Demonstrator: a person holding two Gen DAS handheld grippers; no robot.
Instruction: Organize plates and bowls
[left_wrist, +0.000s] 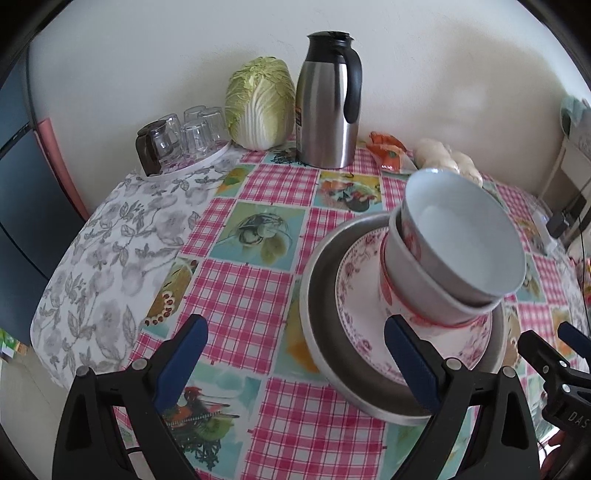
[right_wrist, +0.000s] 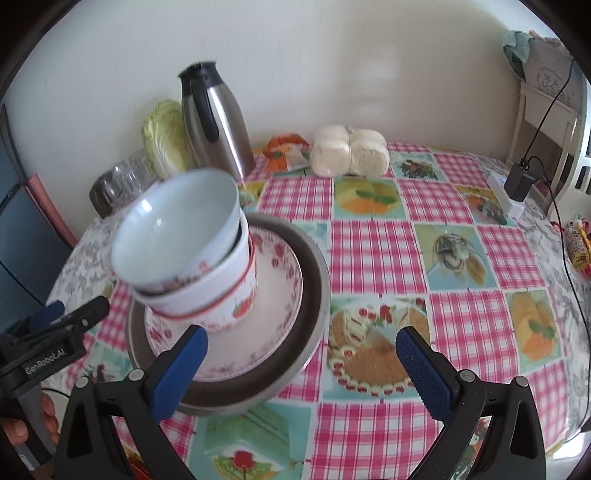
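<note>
Stack: plain white ceramic bowl (left_wrist: 469, 236) tilted atop red-banded white bowl (left_wrist: 424, 299), on pink-floral plate (left_wrist: 354, 295), in round metal pan (left_wrist: 321, 332), mid-desk. Left gripper (left_wrist: 295, 362) and right gripper (right_wrist: 301, 363): fingers wide, empty. Advice: level top bowl before leaving the stack.

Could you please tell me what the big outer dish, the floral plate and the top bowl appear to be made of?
Outer dish: probably metal, with a dull grey brushed rim.
Floral plate: looks like glazed ceramic, white with a printed pink flower pattern.
Top bowl: likely glazed ceramic or porcelain; smooth, pale, with a soft sheen.
</note>
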